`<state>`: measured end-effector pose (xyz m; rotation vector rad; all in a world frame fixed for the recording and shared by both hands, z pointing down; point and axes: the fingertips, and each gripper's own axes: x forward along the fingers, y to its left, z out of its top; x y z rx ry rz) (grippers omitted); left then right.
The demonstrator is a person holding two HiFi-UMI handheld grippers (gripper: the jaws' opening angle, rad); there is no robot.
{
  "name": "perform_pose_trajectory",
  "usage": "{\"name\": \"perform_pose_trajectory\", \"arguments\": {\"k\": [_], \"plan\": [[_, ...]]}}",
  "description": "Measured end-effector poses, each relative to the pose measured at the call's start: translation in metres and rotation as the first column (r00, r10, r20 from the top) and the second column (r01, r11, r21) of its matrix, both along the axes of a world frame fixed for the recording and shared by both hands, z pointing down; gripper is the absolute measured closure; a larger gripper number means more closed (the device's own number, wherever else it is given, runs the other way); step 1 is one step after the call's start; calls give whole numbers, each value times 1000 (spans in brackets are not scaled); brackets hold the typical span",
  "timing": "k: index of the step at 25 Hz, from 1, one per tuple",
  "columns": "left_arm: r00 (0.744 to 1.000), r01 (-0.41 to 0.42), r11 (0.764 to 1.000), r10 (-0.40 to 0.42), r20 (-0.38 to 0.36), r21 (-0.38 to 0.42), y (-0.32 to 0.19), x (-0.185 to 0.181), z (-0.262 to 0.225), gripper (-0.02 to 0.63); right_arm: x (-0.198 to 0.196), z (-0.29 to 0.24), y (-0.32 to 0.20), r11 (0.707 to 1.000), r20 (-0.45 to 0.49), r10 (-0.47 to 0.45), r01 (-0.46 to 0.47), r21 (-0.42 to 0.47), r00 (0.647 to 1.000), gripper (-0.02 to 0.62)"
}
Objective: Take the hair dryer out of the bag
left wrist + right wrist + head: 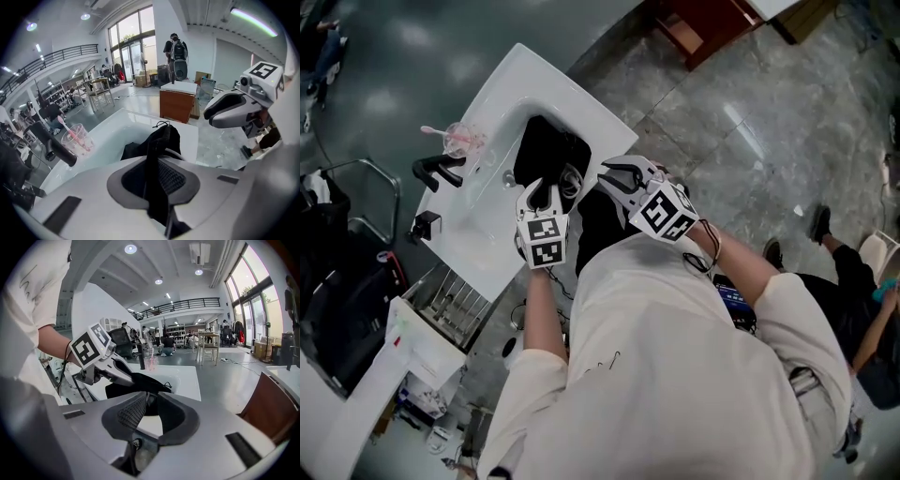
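Now the black bag (546, 150) lies in the basin of the white sink (581, 94), with its open end toward the edge where the person stands. The left gripper (551, 192) reaches down over this edge. In the left gripper view its jaws are pressed together on a strip of the bag's black cloth, which runs up between the two pads. The right gripper (619, 173) comes from the other side, near the same edge and just beside the left one. In the right gripper view its tips meet on the border of the bag, where the cloth goes in between them.

At the mouth of the bag a grey rounded part (573, 178) shows between the two grippers; whether it belongs to the hair dryer I cannot tell.

On the opposite edge of the sink stands a black faucet (441, 171). Just beside it, toward the far corner, is a clear cup (461, 139) with a pink toothbrush (431, 130) in it.
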<state>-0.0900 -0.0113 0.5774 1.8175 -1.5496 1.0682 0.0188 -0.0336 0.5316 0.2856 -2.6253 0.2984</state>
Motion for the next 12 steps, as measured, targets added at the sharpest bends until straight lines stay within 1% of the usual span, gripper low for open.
{"name": "perform_pose_trajectory", "arguments": {"k": [6,12], "plan": [[999,1,1000,-1,-36,3,-11,-28,7,543,-27,-2,3,1000,-22,10,-10,-9,1000,537],[996,13,1000,-13,-92,3,-21,-50,17,543,-46,1,4,1000,-61,21,-21,-14,998,535]]}}
